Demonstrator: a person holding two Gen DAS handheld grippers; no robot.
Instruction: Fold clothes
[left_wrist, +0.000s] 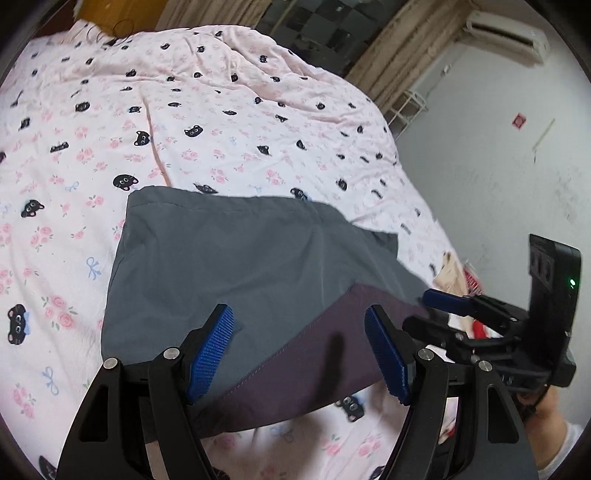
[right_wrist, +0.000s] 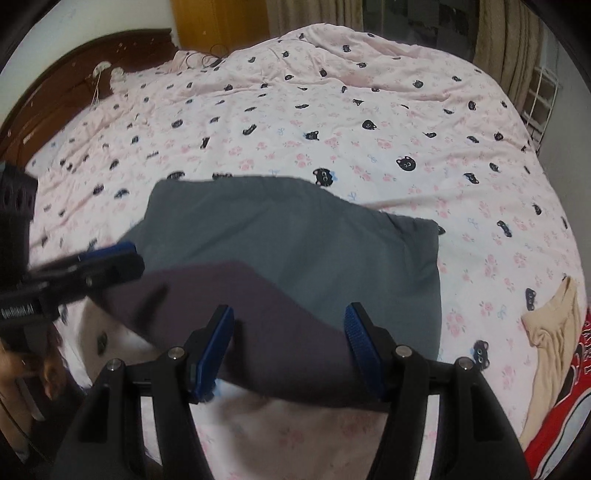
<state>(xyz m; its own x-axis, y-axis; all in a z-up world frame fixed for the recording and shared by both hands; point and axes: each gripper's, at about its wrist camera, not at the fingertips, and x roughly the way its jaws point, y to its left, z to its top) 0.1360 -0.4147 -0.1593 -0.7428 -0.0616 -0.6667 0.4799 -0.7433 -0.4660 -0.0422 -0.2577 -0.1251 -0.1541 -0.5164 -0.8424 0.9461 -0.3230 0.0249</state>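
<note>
Slippage looks the main risk: the grey garment (left_wrist: 236, 258) appears thin and smooth, so a folded layer could slide on the bedcover (left_wrist: 184, 122) if an edge is dragged instead of lifted. A gripper closing low might also catch the cover along with the cloth and pull both. Uneven pulls from the two sides would skew the edges.

The grey garment lies on the bed near its close edge, its far part spread flat with a stitched hem along the far side and one corner bunched at the right. A darker, purplish panel (right_wrist: 236, 325) lies across its near part; whether this is a turned-over layer of the same garment or a second piece cannot be told, and the motion blur does not help.

The left gripper (left_wrist: 299, 350) hangs above that dark panel with its blue pads apart, holding nothing. The right gripper (right_wrist: 290, 350) likewise has its pads apart over the dark panel. Beige and red clothes (right_wrist: 550, 332) lie further right on the bed.
</note>
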